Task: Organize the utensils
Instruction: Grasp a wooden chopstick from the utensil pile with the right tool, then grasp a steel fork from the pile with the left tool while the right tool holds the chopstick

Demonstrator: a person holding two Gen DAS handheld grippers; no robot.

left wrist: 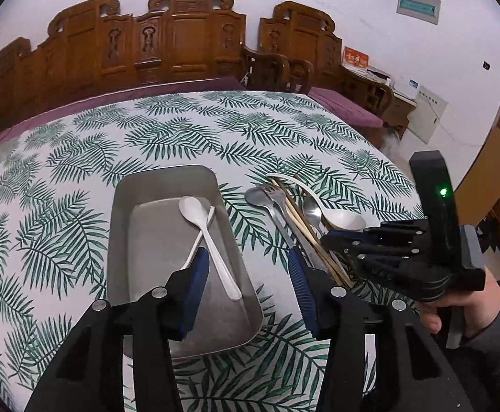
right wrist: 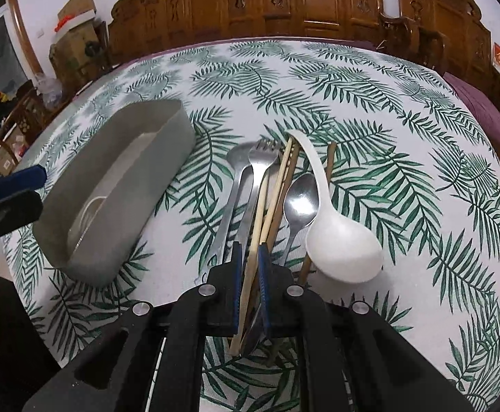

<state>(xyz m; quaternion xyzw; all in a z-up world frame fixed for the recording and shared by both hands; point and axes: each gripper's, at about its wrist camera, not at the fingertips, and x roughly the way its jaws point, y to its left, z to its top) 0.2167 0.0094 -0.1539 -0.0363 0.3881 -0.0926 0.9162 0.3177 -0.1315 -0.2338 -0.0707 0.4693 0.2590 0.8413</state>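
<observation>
The left gripper is held low over the near end of the metal tray, pointed fwd along the table, its blue-padded fingers spread wide apart w/ nothing between them. Inside the tray a white plastic spoon is laid diagonally, crossed by a second thin white utensil whose type cannot be told. The tray is set on the leaf-print tablecloth, w/ the utensil pile just beside it on the right. The right gripper is brought in low from the near side, angled down onto the pile; it is gripped from behind by the person's right hand, seen in the left wrist view. Its jaws are nearly together, closed on a pale wooden chopstick that runs up between the pads. Around it lie a metal fork, a metal spoon, other chopsticks and a big white ladle-type spoon, bowl nearest the camera, all touching or overlapping. A carved wooden bench is seen beyond the table.
</observation>
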